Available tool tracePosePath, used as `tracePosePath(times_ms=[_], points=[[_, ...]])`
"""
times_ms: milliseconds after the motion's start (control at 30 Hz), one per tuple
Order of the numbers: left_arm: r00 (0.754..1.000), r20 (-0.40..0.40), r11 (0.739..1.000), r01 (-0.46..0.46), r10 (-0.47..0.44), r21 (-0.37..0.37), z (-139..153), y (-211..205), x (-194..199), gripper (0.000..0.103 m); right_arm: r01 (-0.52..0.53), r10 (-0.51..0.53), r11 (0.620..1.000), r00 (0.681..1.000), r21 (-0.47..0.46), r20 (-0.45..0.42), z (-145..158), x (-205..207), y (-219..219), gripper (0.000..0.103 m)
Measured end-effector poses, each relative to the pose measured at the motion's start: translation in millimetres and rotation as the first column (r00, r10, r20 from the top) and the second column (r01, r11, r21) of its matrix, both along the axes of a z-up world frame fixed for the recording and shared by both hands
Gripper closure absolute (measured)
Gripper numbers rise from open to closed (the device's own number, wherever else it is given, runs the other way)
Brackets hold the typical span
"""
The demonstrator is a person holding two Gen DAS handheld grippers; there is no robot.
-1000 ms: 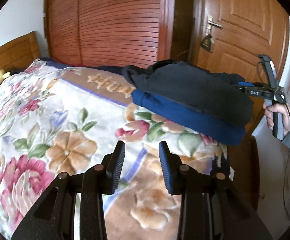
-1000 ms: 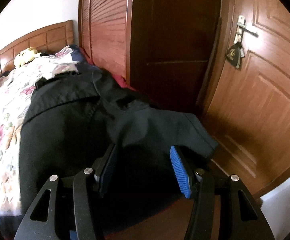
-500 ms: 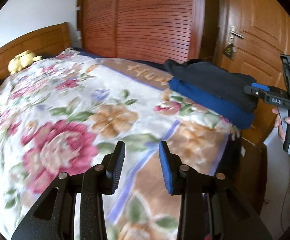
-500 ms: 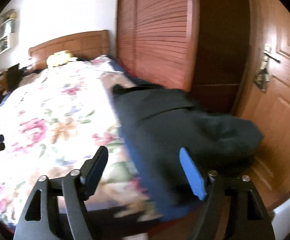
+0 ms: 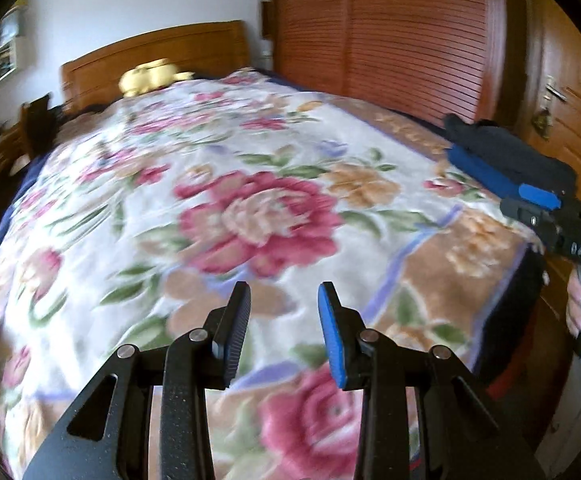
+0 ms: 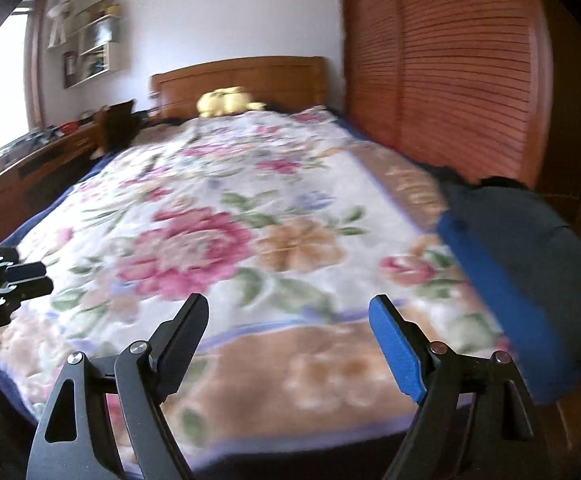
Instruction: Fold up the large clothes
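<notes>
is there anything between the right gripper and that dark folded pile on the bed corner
Nothing visible. The right gripper is open over the floral blanket, and the dark clothes pile sits to its right at the bed's corner, with only bare blanket between.

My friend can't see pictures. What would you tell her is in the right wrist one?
An open gripper, holding nothing, points over a bed with a flowery blanket. A pile of folded dark and blue clothes sits at the blanket's right edge, by a slatted wooden wardrobe. A yellow plush toy lies by the headboard, and the picture is blurry.
</notes>
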State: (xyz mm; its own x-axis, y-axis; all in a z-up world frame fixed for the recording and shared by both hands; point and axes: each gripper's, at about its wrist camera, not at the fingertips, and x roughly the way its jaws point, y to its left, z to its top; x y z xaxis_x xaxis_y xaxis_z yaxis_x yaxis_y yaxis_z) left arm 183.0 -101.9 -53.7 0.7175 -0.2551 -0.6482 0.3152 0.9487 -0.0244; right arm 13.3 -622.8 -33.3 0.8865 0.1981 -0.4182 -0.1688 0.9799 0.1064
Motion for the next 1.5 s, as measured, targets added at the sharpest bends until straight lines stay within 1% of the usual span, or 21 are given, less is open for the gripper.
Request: tracePosePath(times_ms=[100,200,267,400,500,567,600,733,800,867,1067,1167,1500], points=[[0.998,-0.003,0.998,-0.064,0.064,-0.012,-3,24,-8,0.067,-0.054,0.055,0.998,0.998,0.007,-0.012,-4,9,20,0.019],[0.99,0.017,0.99,-0.139,0.139,0.0,-4,44,-17,0.067,-0.107,0.107,0.994,0.994,0.007,-0.012,-7,8,41,0.019],[0.984,0.022,0.984,-0.175,0.175,-0.014,-3,58,-24,0.067,-0.137,0.138,0.99,0.99,0.01,-0.009,-7,12,56,0.019],[0.974,0.028,0.973,-0.225,0.227,-0.05,3,80,-37,0.067,-0.18,0.18,0.984,0.984,0.019,0.011,-3,11,68,0.019],[0.96,0.064,0.961,-0.269,0.273,-0.067,11,95,-52,0.067,-0.204,0.204,0.979,0.978,0.018,0.034,1,8,75,0.019],[0.952,0.082,0.954,-0.292,0.297,-0.065,17,104,-60,0.067,-0.211,0.21,0.977,0.976,0.014,0.057,4,2,80,0.019],[0.949,0.089,0.953,-0.297,0.302,-0.065,19,107,-63,0.067,-0.211,0.21,0.977,0.975,0.01,0.069,7,-7,79,0.019],[0.938,0.126,0.946,-0.315,0.323,-0.082,31,117,-78,0.067,-0.204,0.202,0.979,0.973,0.009,0.113,11,-19,79,0.019],[0.929,0.146,0.939,-0.331,0.341,-0.09,35,121,-85,0.067,-0.196,0.192,0.981,0.974,0.014,0.122,8,-23,76,0.019],[0.925,0.155,0.938,-0.335,0.346,-0.091,37,122,-91,0.067,-0.183,0.179,0.983,0.976,0.016,0.127,3,-23,77,0.019],[0.925,0.146,0.936,-0.339,0.35,-0.098,33,127,-97,0.067,-0.177,0.174,0.984,0.974,0.007,0.148,-4,-24,84,0.019],[0.929,0.138,0.938,-0.332,0.343,-0.1,32,127,-98,0.067,-0.183,0.179,0.983,0.973,0.011,0.146,-6,-24,86,0.019],[0.928,0.145,0.939,-0.333,0.343,-0.091,32,127,-100,0.067,-0.189,0.184,0.982,0.973,0.019,0.139,-6,-22,91,0.019]])
